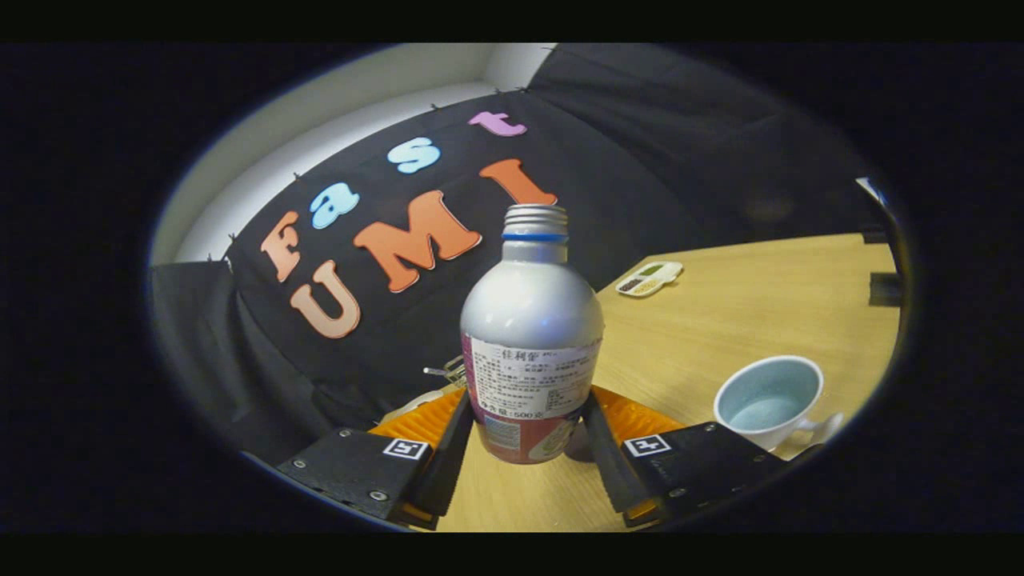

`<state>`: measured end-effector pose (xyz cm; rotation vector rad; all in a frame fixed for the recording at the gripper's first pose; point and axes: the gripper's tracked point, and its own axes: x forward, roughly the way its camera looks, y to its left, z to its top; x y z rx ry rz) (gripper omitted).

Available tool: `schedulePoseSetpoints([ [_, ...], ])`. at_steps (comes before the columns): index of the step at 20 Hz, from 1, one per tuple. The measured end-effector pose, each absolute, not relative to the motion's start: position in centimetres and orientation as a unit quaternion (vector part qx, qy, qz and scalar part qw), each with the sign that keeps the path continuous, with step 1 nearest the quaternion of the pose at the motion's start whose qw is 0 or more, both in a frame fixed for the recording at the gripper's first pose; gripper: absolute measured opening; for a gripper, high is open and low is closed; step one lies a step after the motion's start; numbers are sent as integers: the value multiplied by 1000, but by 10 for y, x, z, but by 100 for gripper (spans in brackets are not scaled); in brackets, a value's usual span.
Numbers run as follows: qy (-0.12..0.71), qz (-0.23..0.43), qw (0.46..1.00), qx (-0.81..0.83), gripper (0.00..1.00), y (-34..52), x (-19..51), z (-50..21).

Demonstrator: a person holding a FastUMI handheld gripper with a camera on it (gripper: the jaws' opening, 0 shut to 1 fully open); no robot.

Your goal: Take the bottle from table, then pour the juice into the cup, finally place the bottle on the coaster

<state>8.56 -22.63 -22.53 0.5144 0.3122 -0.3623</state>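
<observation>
While the tilt is making things look skewed, these lines are running biggest thing down:
Table (744, 312): wood top, carrying everything.
Bottle (531, 336): metal, cap off, threaded neck bare, sitting between the fingers. Cannot tell if it's resting on the table or lifted. Probably stiff, smooth, slippery above the label; weight depends on juice inside, can't see lvl.
Gripper (524, 436): fingers are sitting against both sides of the bottle's lower body at label ht, looking clamped on it.
Hold pt: the labelled straight section is giving the best bite; curved shoulder likely slipping.
Cup (766, 398): pale, mouth open, standing off to the right, near.
Small tray (649, 279): lying beyond the bottle, w/ compartments.
</observation>
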Motion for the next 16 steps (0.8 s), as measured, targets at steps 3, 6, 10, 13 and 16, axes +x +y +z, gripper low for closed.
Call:
schedulePoseSetpoints([
  [3,153,-142,967,147,74,-224,100,-219],
  [6,151,-114,979,72,74,-222,114,-218],
  [10,175,-107,979,-1,74,-222,120,-236],
  [13,205,-96,974,-23,74,-216,122,-261],
  [16,232,-95,967,-30,74,-214,121,-284],
])
